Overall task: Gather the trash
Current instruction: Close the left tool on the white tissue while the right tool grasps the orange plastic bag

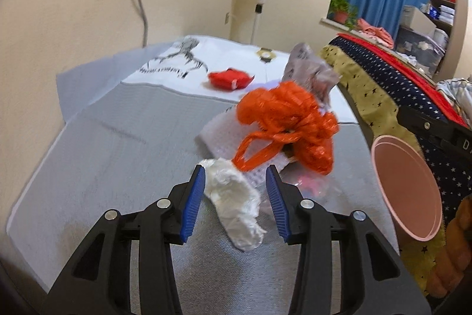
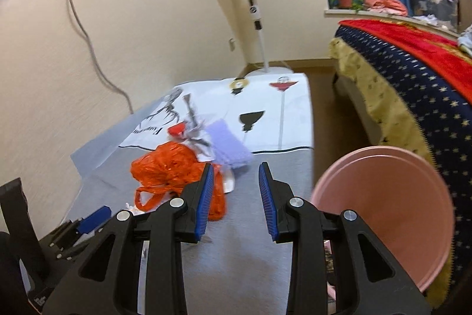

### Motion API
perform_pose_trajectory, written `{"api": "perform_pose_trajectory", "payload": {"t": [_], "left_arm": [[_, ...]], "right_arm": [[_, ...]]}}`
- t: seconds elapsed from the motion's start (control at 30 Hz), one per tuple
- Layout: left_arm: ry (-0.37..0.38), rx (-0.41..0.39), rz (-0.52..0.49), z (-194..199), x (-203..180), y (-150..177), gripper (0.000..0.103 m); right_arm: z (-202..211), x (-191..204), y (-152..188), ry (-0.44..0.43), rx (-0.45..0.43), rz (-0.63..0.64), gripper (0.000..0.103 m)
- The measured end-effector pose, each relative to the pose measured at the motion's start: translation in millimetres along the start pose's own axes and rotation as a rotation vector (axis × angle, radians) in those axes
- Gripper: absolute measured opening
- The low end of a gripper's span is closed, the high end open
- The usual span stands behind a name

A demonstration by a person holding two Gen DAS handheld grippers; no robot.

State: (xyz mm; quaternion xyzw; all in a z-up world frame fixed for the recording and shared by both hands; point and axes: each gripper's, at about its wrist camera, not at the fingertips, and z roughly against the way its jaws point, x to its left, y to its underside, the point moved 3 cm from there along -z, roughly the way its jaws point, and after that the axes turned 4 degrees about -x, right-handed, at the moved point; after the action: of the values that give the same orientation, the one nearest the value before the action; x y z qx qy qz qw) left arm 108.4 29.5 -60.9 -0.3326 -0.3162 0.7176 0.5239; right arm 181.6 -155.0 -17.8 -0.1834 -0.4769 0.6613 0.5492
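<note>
The left gripper (image 1: 235,179), fingers part-open and gripping nothing, straddles a crumpled white tissue (image 1: 236,205) on the grey surface (image 1: 118,152), light, soft, best pinched mid-wad, while the right gripper (image 2: 236,185) hangs part-open, empty, beside the pink bin (image 2: 383,214).

Colours around the pink bucket (image 2: 383,214)

Beside it: orange bag (image 1: 289,126), white tissue (image 1: 236,205), grey mat (image 1: 118,143); behind it, navy star-patterned blanket (image 2: 413,84).

Soft warm indoor light, mild motion blur, dark fisheye-curved corners.
</note>
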Motion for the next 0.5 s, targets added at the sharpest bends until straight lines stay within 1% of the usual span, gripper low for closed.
{"api": "perform_pose_trajectory", "payload": {"t": [0.13, 0.2, 0.27, 0.37, 0.43, 0.5], "left_arm": [[0.002, 0.041, 0.000, -12, 3, 9, 0.043], [0.003, 0.053, -0.001, -15, 5, 12, 0.043], [0.004, 0.060, 0.002, -17, 8, 13, 0.043], [0.005, 0.066, 0.015, -19, 16, 13, 0.042], [0.005, 0.075, 0.049, -20, 22, 13, 0.040], [0.012, 0.082, 0.040, -22, 20, 13, 0.032]], "right_arm": [[-25, 6, 6, -0.034, 0.035, -0.031, 0.033], [-38, 10, 10, -0.051, 0.057, -0.039, 0.042], [-46, 15, 11, -0.062, 0.066, -0.037, 0.048], [-60, 23, 13, -0.072, 0.079, -0.029, 0.052], [-70, 26, 15, -0.074, 0.099, -0.029, 0.052], [-77, 27, 19, -0.075, 0.116, -0.028, 0.052]]}}
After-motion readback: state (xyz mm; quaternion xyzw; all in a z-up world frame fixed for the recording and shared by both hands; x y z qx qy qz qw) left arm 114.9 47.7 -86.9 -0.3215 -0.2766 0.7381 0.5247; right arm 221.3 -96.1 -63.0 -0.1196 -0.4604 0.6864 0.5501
